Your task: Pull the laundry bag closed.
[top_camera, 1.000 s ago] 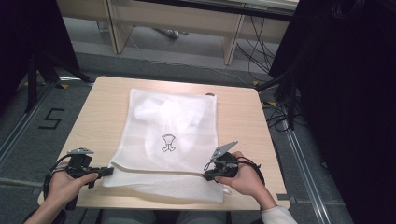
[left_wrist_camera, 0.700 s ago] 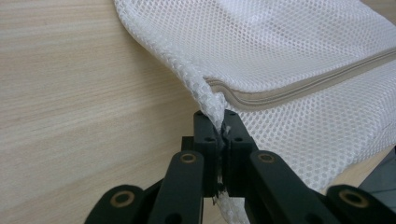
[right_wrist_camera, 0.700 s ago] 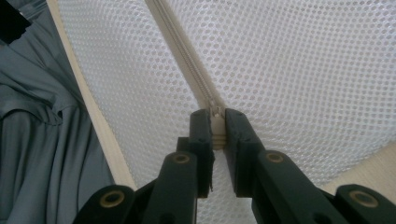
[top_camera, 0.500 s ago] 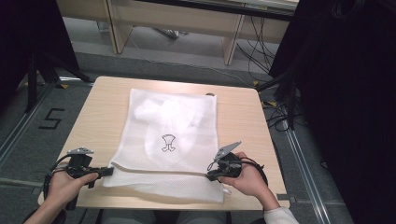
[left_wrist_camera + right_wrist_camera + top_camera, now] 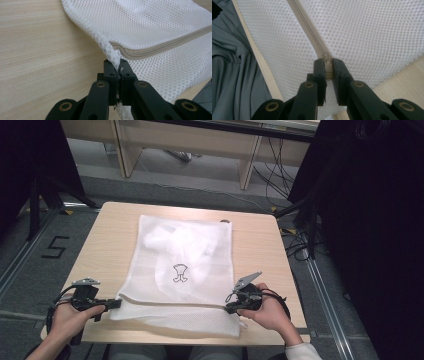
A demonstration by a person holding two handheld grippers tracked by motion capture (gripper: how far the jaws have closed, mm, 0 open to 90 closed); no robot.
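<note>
1. The high view looks forward and down from above the person's side, taking in the whole table [image 5: 115, 245] and the floor beyond.
2. The left gripper view sits low and very near, facing along its jaws onto the mesh bag [image 5: 160, 27] edge.
3. The right gripper view is equally close, apparently angled along the zipper [image 5: 312, 37].
4. All three share the bag's near edge.

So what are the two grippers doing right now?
Left gripper: shut on the mesh bag, at its edge.
Right gripper: shut on the zipper pull.
</note>
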